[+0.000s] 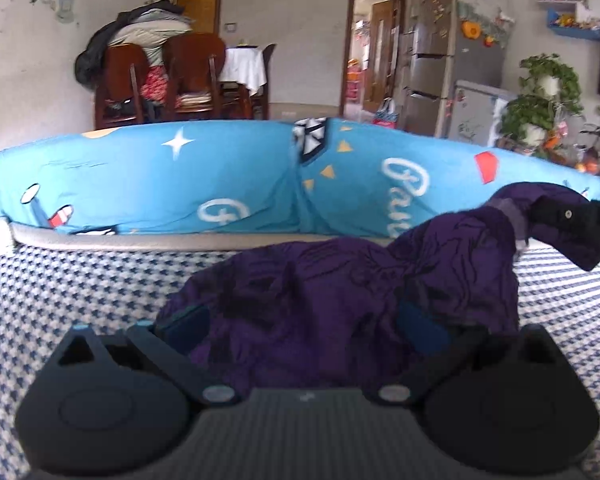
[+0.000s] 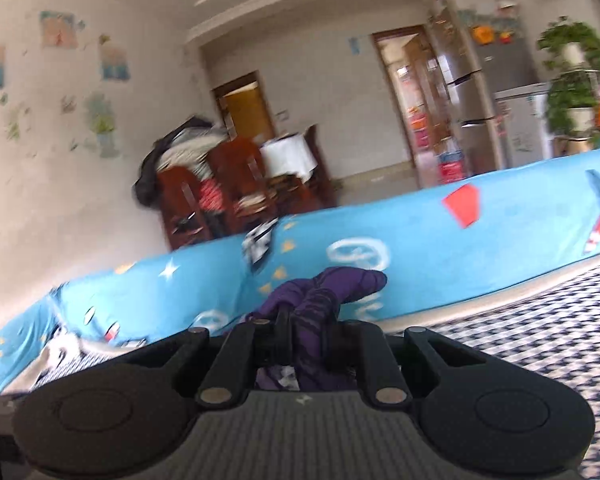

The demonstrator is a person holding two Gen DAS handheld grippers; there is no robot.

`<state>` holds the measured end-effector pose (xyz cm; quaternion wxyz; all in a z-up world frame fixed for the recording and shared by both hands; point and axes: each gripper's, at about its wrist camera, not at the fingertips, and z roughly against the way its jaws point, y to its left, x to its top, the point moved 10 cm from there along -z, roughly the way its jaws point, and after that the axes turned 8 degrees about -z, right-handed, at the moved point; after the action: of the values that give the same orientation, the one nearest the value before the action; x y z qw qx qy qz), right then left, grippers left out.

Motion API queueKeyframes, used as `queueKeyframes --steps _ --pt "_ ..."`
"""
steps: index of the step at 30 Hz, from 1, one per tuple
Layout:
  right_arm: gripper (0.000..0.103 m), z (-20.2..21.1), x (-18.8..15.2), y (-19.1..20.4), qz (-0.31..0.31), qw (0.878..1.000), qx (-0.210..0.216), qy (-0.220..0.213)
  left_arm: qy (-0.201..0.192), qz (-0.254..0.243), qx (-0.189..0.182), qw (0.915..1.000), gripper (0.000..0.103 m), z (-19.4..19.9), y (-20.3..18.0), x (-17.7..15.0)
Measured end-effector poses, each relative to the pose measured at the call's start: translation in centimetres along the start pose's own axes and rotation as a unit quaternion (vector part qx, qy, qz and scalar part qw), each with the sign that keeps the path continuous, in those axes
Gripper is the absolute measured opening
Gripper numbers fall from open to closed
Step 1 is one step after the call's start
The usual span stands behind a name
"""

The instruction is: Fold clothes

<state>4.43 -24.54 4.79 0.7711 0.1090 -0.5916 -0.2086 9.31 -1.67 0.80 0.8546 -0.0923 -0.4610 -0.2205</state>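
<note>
purple garment (image 1: 340, 304) sits bunched low centre of the left view on the checked cover (image 1: 60, 288), long axis running from lower left up to the right. barely started, i'd say: no neat fold yet, everything left to do. right gripper (image 2: 306, 332) has its fingers pinched tight on a corner. left gripper (image 1: 304, 328) fingers spread wide with cloth draped between; no firm hold visible. blue cushion (image 1: 180, 180) behind.

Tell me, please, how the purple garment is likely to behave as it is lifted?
Probably floppy: the purple garment sags in crumpled folds between the right gripper and the checked cover. Likely light, since a thin pinched corner holds it up.
</note>
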Motion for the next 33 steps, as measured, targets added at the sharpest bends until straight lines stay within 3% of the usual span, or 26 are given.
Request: queueKeyframes --steps 4,9,12,14,22,33 --pt "0.014 1.3 2.1 -4.1 -0.021 0.998 -0.052 -0.025 0.006 -0.019 -0.024 0.9995 0.103 -0.4 -2.2 -0.2" --pt "0.018 1.1 1.2 -7.6 -0.039 0.993 -0.109 0.018 0.019 -0.037 -0.018 0.999 0.103 -1.3 -3.3 -1.0" --pt "0.027 1.6 1.1 -9.8 -0.055 0.988 -0.145 0.023 0.025 -0.033 -0.012 0.9991 0.103 -1.6 -3.1 -1.3" --pt "0.04 2.3 1.3 -10.7 -0.062 0.987 -0.147 0.022 0.031 -0.029 -0.005 0.9991 0.103 -2.0 -2.8 -1.5" --pt "0.045 1.7 -2.3 -8.4 -0.057 0.99 -0.078 0.104 0.037 -0.006 0.014 0.9992 0.103 -2.7 -1.8 -1.6" --pt "0.056 1.0 -9.2 -4.8 -0.063 0.976 -0.01 0.21 0.04 -0.01 0.029 0.9987 0.103 -3.6 -1.9 -1.7"
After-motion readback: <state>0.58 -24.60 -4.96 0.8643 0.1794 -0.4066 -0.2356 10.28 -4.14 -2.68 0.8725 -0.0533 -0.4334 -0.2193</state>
